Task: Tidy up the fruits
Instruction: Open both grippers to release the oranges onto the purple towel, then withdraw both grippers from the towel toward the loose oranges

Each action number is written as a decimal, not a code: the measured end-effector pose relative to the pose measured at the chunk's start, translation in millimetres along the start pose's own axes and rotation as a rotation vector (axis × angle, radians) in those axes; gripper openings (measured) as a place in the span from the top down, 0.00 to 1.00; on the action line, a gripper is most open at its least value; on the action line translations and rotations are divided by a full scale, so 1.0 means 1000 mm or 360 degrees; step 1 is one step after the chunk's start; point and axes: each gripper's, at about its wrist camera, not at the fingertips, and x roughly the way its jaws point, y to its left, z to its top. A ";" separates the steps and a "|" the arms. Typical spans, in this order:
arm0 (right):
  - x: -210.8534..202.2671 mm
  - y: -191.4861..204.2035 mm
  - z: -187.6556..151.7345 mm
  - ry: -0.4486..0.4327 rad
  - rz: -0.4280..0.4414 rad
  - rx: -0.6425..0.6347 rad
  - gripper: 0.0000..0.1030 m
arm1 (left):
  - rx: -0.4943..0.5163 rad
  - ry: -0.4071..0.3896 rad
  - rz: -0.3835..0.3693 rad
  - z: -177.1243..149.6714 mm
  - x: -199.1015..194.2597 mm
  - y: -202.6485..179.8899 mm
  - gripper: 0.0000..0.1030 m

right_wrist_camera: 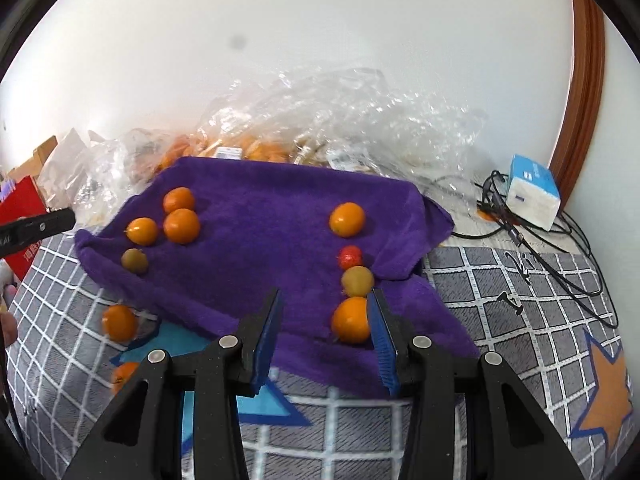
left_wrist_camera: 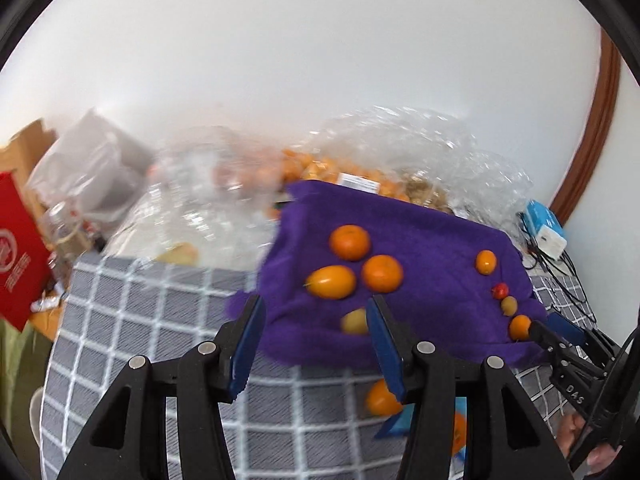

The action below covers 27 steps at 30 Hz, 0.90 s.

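Note:
A purple towel (left_wrist_camera: 420,248) (right_wrist_camera: 272,208) lies on the checked tablecloth. In the left wrist view, three orange fruits (left_wrist_camera: 349,242) cluster on it, and a blurred yellow-green fruit (left_wrist_camera: 354,321) lies just by the right finger of my left gripper (left_wrist_camera: 315,304), which is open and holds nothing. In the right wrist view, a column runs orange (right_wrist_camera: 347,219), red (right_wrist_camera: 350,257), yellow-green (right_wrist_camera: 357,281), orange (right_wrist_camera: 351,320). My right gripper (right_wrist_camera: 325,300) is open. The nearest orange fruit sits between its fingers against the right pad, clear of the left one.
Two orange fruits (right_wrist_camera: 119,322) (right_wrist_camera: 124,374) lie off the towel on the tablecloth (right_wrist_camera: 500,320). Crumpled plastic bags (right_wrist_camera: 320,120) with more fruit stand behind the towel. A red box (left_wrist_camera: 16,248) is at the left. A blue-white box (right_wrist_camera: 532,190) with cables is at the right.

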 end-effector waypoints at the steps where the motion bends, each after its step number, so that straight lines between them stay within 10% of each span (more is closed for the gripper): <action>1: -0.003 0.004 -0.001 0.0004 0.0017 0.0003 0.54 | -0.0023 0.0005 -0.0005 -0.003 -0.002 0.006 0.51; 27: -0.005 0.111 -0.054 0.0198 0.0259 -0.0235 0.42 | -0.0055 0.0176 0.0122 -0.085 0.014 0.064 0.37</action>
